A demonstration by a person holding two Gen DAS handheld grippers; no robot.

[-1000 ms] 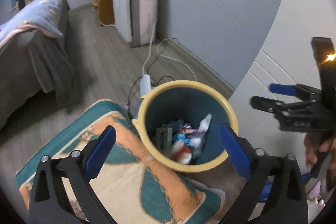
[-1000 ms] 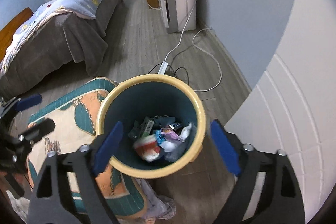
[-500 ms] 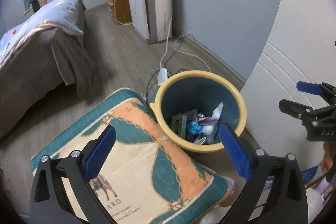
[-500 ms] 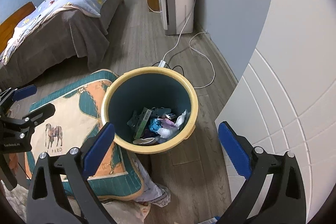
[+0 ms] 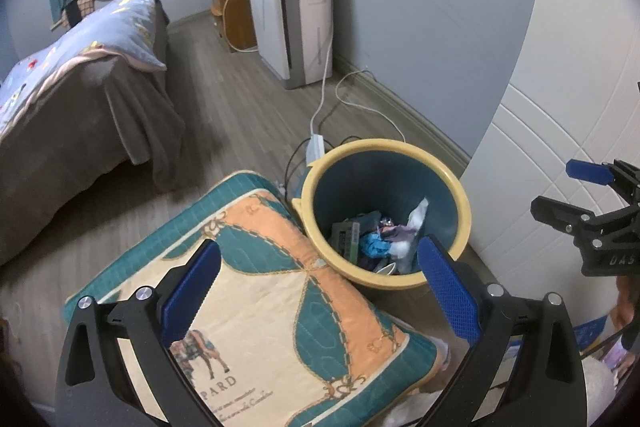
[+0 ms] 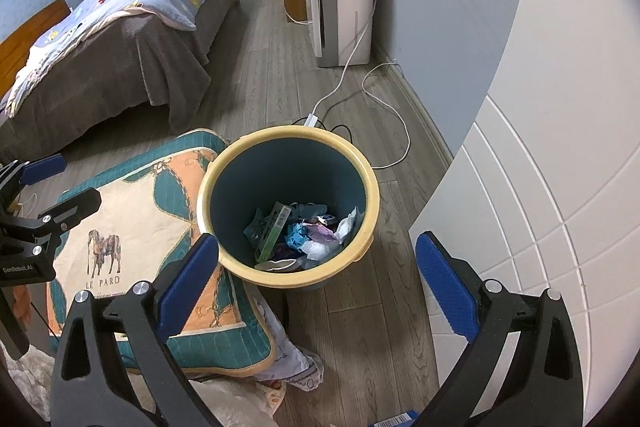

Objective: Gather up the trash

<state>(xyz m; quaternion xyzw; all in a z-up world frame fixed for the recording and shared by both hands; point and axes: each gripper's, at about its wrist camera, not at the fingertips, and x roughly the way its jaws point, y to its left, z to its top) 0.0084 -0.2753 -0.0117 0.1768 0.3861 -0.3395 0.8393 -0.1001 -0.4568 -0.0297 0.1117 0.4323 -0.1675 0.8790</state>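
Note:
A teal bin with a yellow rim (image 5: 384,147) (image 6: 288,135) stands on the wooden floor and holds several pieces of trash (image 5: 376,243) (image 6: 304,235): wrappers, tissue and a green box. My left gripper (image 5: 320,291) hovers open above the cushion, short of the bin, with nothing between its blue pads. My right gripper (image 6: 316,291) is open too, above the bin's near edge, and holds nothing. Each gripper shows at the edge of the other's view: the right gripper (image 5: 576,191) at the right, the left gripper (image 6: 56,183) at the left.
A teal and orange cushion (image 5: 260,299) (image 6: 132,227) lies against the bin's left side. A bed (image 6: 120,39) stands at the back left. A white air purifier (image 5: 296,23), loose cables and a power strip (image 5: 316,147) lie behind the bin. A white panelled door (image 6: 540,167) stands to the right.
Both grippers have pulled back and up from the bin, so it looks smaller and farther. They stay open with nothing in them.

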